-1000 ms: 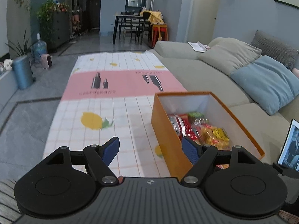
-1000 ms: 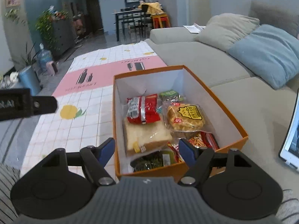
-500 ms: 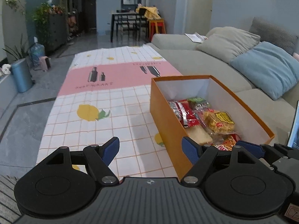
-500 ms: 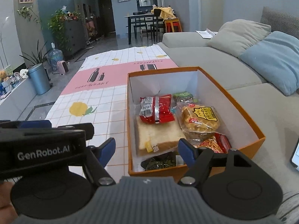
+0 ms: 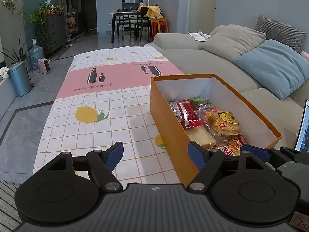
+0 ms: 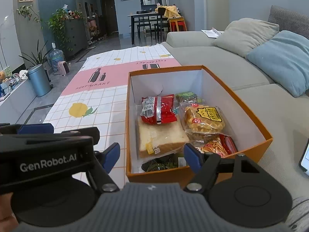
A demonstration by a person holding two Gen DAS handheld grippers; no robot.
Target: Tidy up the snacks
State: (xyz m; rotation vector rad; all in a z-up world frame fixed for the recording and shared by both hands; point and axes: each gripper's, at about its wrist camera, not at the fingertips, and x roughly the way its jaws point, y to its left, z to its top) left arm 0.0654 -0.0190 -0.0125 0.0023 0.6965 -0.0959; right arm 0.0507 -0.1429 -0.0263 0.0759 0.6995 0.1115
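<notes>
Snacks (image 6: pixel 202 119) heaped in orange box (image 6: pixel 251 116) on counter (image 5: pixel 96 104), likely light, crinkly, slippery (bread slice (image 6: pixel 160 135) soft, crushable), best pinched at sealed edges; left claw (image 5: pixel 155 152) and right claw (image 6: pixel 151 156) both wide, empty.

It was a home's living room. A grey sofa (image 5: pixel 202 61) with cushions (image 5: pixel 274 67) stood there. A dining table (image 5: pixel 131 14) stood beyond.

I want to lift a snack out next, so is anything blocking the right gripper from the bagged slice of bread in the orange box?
Nothing visible does. The right gripper is open above the near wall of the orange cardboard box, which has no lid. The bagged white bread slice lies exposed, only its far edge under the red snack packet.
</notes>
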